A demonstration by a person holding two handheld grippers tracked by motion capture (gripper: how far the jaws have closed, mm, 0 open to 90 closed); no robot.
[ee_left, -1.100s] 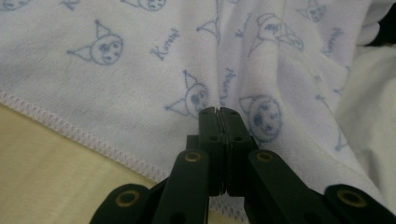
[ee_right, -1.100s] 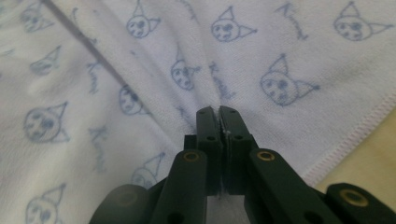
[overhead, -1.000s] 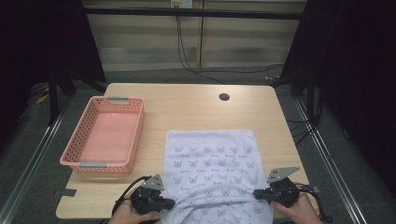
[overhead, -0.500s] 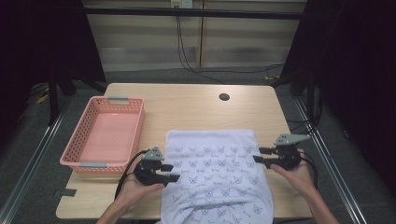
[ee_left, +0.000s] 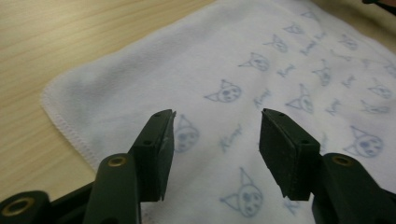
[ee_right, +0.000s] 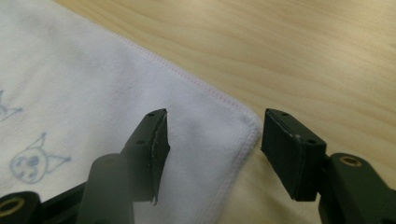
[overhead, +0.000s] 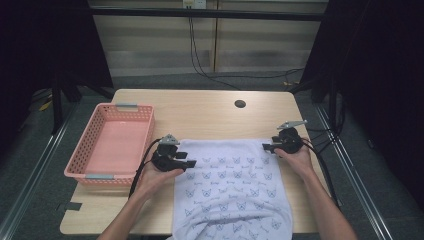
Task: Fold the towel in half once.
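A white towel (overhead: 232, 185) printed with small cat faces lies flat on the wooden table (overhead: 200, 115), its near end hanging over the front edge. My left gripper (overhead: 189, 163) hovers at the towel's far left corner, pointing right. In the left gripper view it (ee_left: 215, 133) is open above the cloth (ee_left: 280, 70), with nothing between the pads. My right gripper (overhead: 266, 147) is at the far right corner, pointing left. In the right gripper view it (ee_right: 212, 135) stands open over the hemmed corner (ee_right: 140, 93). Both pairs of jaws have just been opening.
An empty pink basket (overhead: 87, 150) with grey handles stands at the table's left side, close to my left hand. A dark round hole (overhead: 240, 104) sits in the far part of the tabletop. Cables trail from both grippers over the table edges.
Both hands moved from the table's front edge up to the towel's far corners. The jaws, shut on the towel's near end before, have opened and let go of it.
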